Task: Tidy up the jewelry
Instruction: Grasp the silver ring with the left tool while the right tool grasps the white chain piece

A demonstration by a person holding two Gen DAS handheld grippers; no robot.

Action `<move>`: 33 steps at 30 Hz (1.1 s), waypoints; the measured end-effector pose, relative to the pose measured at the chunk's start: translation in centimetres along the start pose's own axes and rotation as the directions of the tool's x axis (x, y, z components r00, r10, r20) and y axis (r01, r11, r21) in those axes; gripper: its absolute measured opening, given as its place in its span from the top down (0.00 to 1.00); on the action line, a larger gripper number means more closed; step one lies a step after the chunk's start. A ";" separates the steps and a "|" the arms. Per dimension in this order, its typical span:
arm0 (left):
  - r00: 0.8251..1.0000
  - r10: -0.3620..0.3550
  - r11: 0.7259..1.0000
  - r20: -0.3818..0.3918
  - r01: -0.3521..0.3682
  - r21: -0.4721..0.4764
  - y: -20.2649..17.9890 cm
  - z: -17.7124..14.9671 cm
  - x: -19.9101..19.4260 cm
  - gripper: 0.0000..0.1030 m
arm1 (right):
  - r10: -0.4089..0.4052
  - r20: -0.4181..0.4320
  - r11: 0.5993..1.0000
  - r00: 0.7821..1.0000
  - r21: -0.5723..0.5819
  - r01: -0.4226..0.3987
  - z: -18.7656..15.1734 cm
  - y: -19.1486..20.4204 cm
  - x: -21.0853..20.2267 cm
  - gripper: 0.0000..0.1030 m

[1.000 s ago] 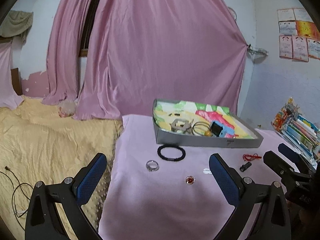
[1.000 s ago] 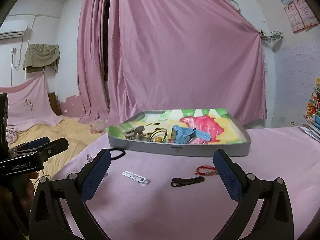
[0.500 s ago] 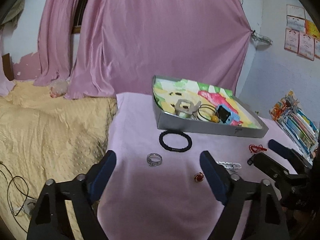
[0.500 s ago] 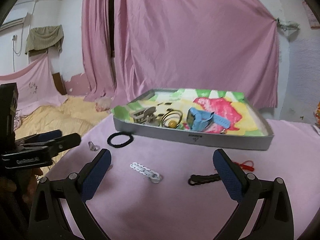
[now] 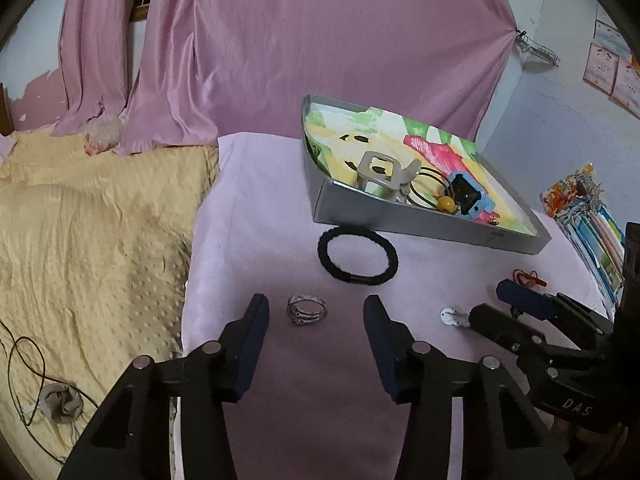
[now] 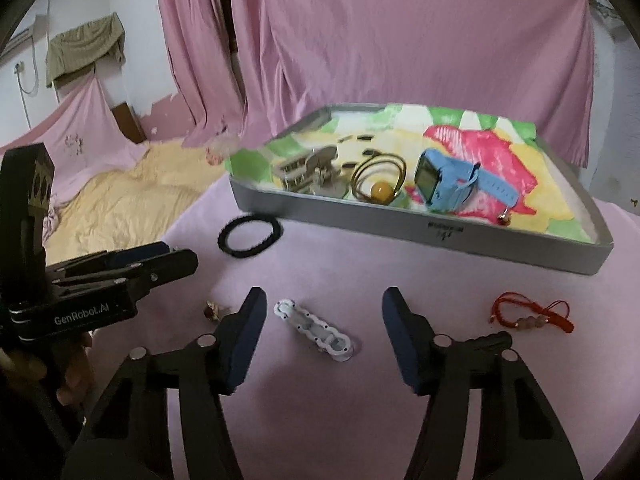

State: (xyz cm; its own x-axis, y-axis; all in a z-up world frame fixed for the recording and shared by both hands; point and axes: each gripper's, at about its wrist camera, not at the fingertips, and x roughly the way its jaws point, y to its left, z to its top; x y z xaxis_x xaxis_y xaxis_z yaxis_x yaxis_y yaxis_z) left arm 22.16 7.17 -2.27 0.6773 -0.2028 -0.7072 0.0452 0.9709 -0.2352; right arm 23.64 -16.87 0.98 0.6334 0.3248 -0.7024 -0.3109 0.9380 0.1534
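Left gripper, "GenRobot.AI", jaws apart around silver ring; right gripper likewise astride white chain.

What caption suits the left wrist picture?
Open left gripper framing a coiled silver ring on pink cloth.

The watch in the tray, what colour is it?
Light blue, with a dark screen. The watch shows best in the right wrist view, lying in the tray.

Home bedroom, yellow bedspread, pink curtains
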 end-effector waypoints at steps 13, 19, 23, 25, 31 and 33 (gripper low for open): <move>0.999 0.048 0.999 -0.015 -0.047 0.021 -0.5 0.3 0.3 0.80 | -0.009 -0.059 1.000 0.998 -0.006 0.008 -0.9 1.0 0.5 0.59; 0.999 0.039 0.999 -0.014 -0.039 0.020 -0.5 0.0 0.0 0.81 | -0.011 -0.054 1.000 0.998 -0.007 0.011 -1.3 1.6 -0.1 0.75; 0.999 0.028 0.999 -0.021 -0.028 0.018 -0.7 -0.6 -0.5 0.81 | -0.016 -0.055 1.000 0.998 -0.022 0.015 -1.7 2.5 -0.4 0.78; 1.000 0.021 1.000 -0.021 -0.021 0.013 -0.6 -0.9 -0.8 0.81 | -0.018 -0.055 0.999 0.998 -0.031 0.017 -1.9 2.9 -0.5 0.82; 1.000 -0.001 1.000 -0.022 0.002 0.020 -0.9 -1.7 -1.4 0.81 | -0.039 -0.046 0.998 0.998 -0.041 0.037 -2.0 3.5 -0.6 0.86; 1.000 -0.006 1.000 -0.024 0.007 0.031 -1.2 -1.9 -1.5 0.81 | -0.030 -0.039 0.999 0.999 -0.029 0.029 -2.1 3.4 -0.7 0.87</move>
State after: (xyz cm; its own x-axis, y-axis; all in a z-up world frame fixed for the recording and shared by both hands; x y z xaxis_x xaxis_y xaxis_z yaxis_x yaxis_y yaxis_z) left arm 19.66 6.04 -2.18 0.6591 -0.2121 -0.7215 0.0726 0.9729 -0.2196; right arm 20.67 -14.19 0.54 0.6143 0.2919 -0.7331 -0.3127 0.9430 0.1134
